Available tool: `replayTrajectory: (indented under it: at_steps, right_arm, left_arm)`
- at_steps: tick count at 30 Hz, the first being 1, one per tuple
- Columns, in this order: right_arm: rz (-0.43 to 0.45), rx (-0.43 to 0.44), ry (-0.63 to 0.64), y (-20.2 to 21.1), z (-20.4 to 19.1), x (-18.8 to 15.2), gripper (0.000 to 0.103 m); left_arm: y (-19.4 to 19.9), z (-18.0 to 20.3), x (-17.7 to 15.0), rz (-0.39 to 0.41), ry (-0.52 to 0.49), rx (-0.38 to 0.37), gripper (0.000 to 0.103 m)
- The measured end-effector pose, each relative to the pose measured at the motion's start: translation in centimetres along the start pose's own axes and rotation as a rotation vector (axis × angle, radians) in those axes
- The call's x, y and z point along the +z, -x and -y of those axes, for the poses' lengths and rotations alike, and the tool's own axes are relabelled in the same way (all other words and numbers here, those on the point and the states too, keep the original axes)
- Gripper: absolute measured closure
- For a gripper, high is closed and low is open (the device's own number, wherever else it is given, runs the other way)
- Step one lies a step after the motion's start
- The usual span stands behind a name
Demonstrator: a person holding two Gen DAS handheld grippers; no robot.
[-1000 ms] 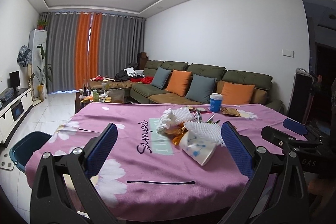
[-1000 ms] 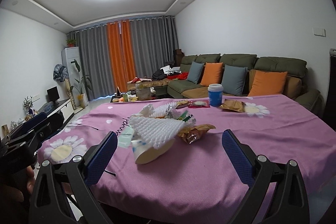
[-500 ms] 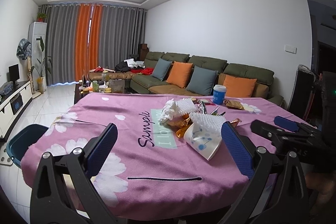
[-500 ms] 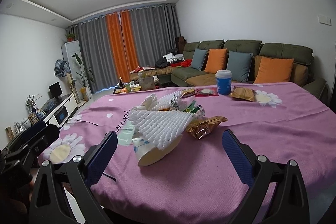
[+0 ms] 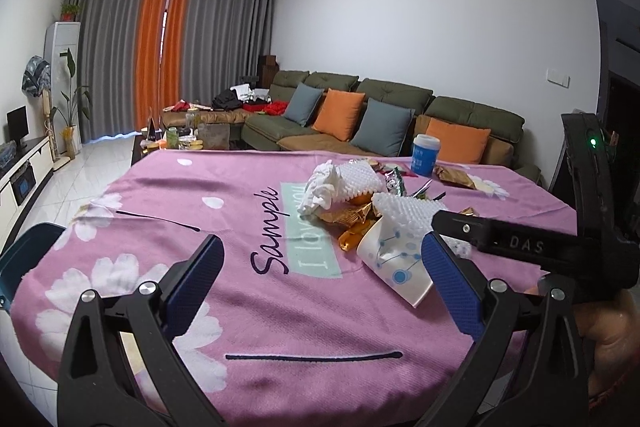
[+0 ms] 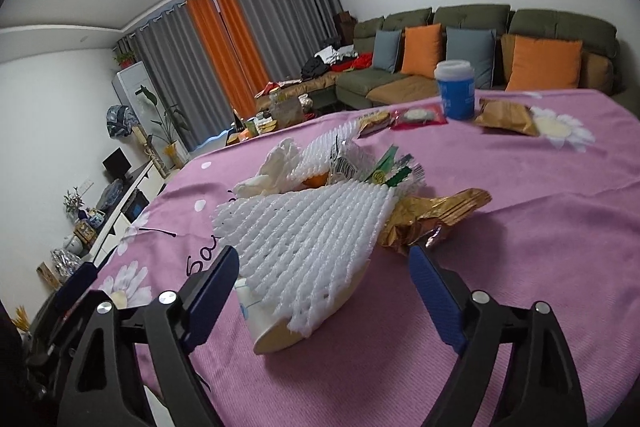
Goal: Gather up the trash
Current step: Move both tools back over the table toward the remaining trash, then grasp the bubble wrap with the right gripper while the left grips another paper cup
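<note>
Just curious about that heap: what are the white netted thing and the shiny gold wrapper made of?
The white netted sleeve looks like soft foam mesh, matte, with an open puffy lattice. The gold wrapper looks like metallised foil film: glossy and sharply crinkled.

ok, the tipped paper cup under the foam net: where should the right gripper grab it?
Across the cup's body near its open rim, coming in low from the near table edge. It lies on its side, mouth toward the right gripper, which has just been closing with nothing pinched. Foam net drapes its top, so probably pinch both together.
</note>
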State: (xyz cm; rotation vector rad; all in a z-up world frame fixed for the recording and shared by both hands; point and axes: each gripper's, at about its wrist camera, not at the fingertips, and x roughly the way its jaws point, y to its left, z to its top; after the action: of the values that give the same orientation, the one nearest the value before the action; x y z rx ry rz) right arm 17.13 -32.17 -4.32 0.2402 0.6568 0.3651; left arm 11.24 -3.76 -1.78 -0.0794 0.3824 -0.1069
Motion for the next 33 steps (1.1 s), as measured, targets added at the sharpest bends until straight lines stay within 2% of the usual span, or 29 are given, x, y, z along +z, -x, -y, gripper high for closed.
replayTrajectory:
  at_steps: [6,8,10,11,12,16,20,22,27,31,33]
  right_arm:
    - [-0.058,0.046,-0.074,-1.7,0.9,0.3,0.039]
    - [-0.059,0.059,-0.097,-1.8,1.3,0.2,0.056]
    - [-0.065,0.073,-0.11,-2.0,1.7,0.2,0.063]
    - [-0.068,0.083,-0.114,-2.1,1.8,0.3,0.073]
    - [-0.074,0.094,-0.118,-2.2,2.0,0.4,0.079]
    - [-0.051,0.131,-0.13,-1.6,2.4,0.5,0.094]
    - [-0.001,0.169,-0.14,-0.1,2.7,1.3,0.094]
    - [0.052,0.18,-0.148,1.3,3.1,1.9,0.094]
    - [0.14,0.162,-0.169,3.8,4.8,3.2,0.094]
    - [0.161,0.144,-0.184,4.7,6.3,3.5,0.094]
    - [0.159,0.139,-0.197,4.8,7.1,3.3,0.094]
  left_arm:
    - [-1.8,0.4,0.1,-0.018,-0.009,-0.023,0.006]
    - [-2.4,0.7,0.2,-0.025,-0.015,-0.032,0.006]
    - [-2.7,0.9,0.2,-0.03,-0.021,-0.037,0.006]
    - [-3.0,1.1,0.1,-0.035,-0.025,-0.041,0.006]
    - [-3.2,1.2,0.1,-0.041,-0.026,-0.045,0.006]
    - [-4.1,1.9,0.0,-0.063,-0.039,-0.062,0.006]
    - [-5.1,2.9,0.1,-0.087,-0.066,-0.087,0.006]
    - [-5.8,3.6,0.2,-0.102,-0.077,-0.111,0.006]
    - [-8.4,4.7,0.0,-0.184,-0.051,-0.148,0.006]
    - [-10.5,6.3,-0.2,-0.228,-0.149,-0.124,0.006]
    - [-11.2,7.4,-0.3,-0.242,-0.233,-0.124,0.006]
